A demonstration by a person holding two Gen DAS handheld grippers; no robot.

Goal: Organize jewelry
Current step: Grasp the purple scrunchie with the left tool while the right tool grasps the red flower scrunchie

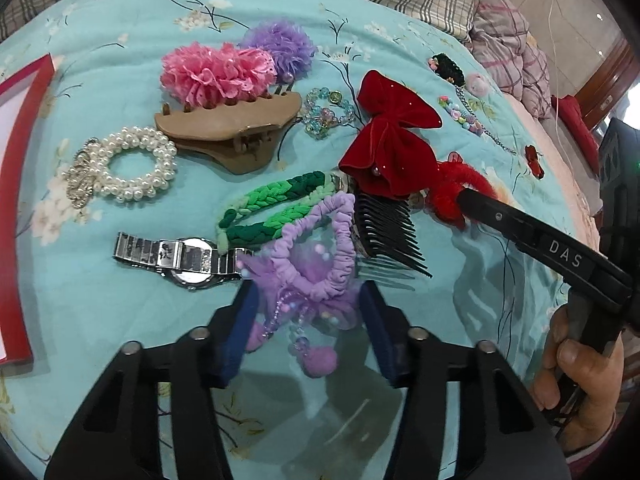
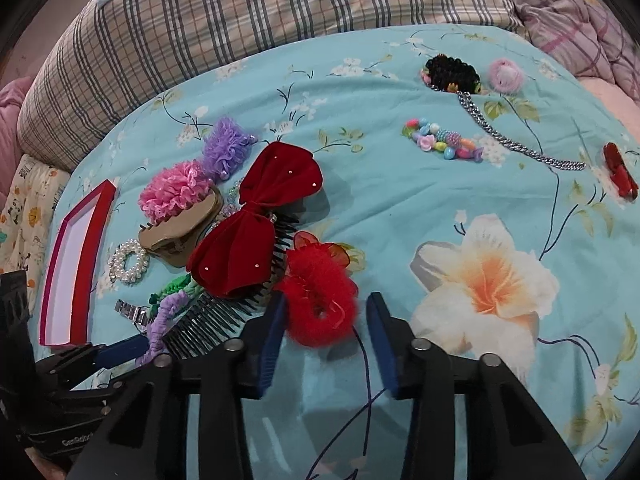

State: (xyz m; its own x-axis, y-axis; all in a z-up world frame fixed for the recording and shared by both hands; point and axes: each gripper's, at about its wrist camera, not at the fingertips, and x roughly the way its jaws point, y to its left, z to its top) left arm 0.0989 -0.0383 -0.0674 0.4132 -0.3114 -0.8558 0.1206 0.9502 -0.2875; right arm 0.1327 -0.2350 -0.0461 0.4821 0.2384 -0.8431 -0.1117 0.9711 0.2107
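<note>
Blue pads of the left claw (image 1: pixel 306 320) sit on both sides of the purple scrunchie (image 1: pixel 320 248), and its tassels hang down between them. I cannot tell if the pads are squeezing it. Right next to it lie a silver watch (image 1: pixel 180 258), a green braided band (image 1: pixel 272 210) and a black comb (image 1: pixel 384 236) with a big red bow (image 1: pixel 392 140) on top. Farther back on the blue flowery bed cover (image 1: pixel 120 32) are a pearl bracelet (image 1: pixel 124 164), a tan hair clip (image 1: pixel 232 132) and a pink ruffle flower (image 1: pixel 216 74). A red tray (image 1: pixel 16 208) lies at the far left.

The right claw (image 2: pixel 326 320) is partly spread around the fluffy red scrunchie (image 2: pixel 316 300); its left pad touches the fluff, and the other pad is just beside it. Well apart, a colorful bead string (image 2: pixel 442 144) and a silver chain (image 2: pixel 516 140) lie on the cover
</note>
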